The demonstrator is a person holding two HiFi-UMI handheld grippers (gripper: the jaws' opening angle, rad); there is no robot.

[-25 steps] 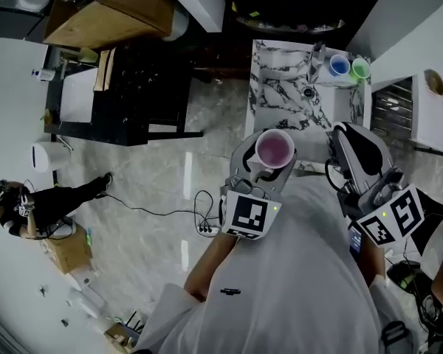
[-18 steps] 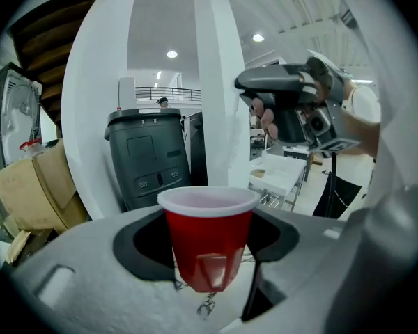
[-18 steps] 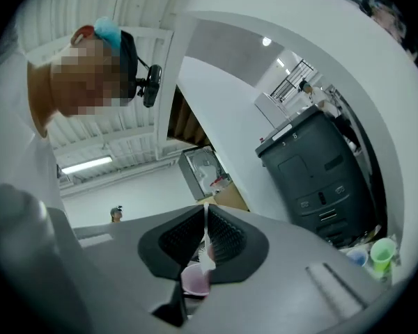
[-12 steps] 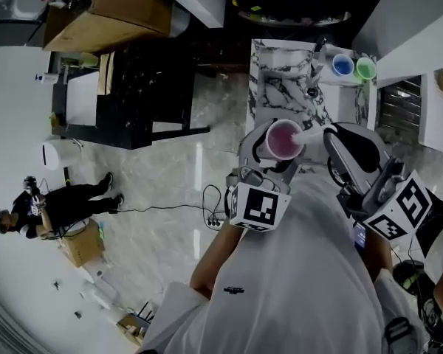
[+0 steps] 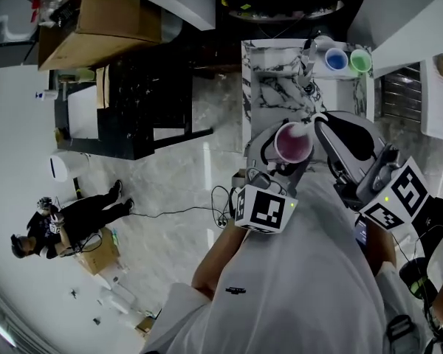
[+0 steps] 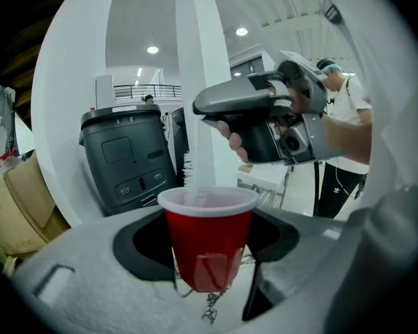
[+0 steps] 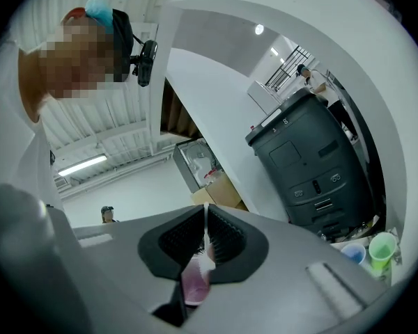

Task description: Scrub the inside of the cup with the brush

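Observation:
A red cup [image 6: 207, 239] with a white rim stands upright between the jaws of my left gripper [image 6: 207, 263], which is shut on it. In the head view the cup [image 5: 293, 142] shows its pink inside, held above the near end of the marble table. A white brush [image 6: 195, 124] comes down into the cup's mouth, its bristles at the rim. My right gripper [image 7: 205, 236] is shut on the thin brush handle [image 7: 206, 221], with the cup [image 7: 195, 284] just below its jaws. From the right of the head view, the right gripper [image 5: 326, 133] reaches to the cup.
A marble-topped table [image 5: 269, 87] lies ahead, with a blue cup [image 5: 336, 60] and a green cup [image 5: 360, 60] at its far right. A black rack [image 5: 133, 102] and a cardboard box [image 5: 96, 21] stand to the left. A person [image 5: 66, 223] is on the floor far left.
The cup and my left gripper have shifted right and away from me. My right gripper has closed in from the right, and the brush now enters the cup.

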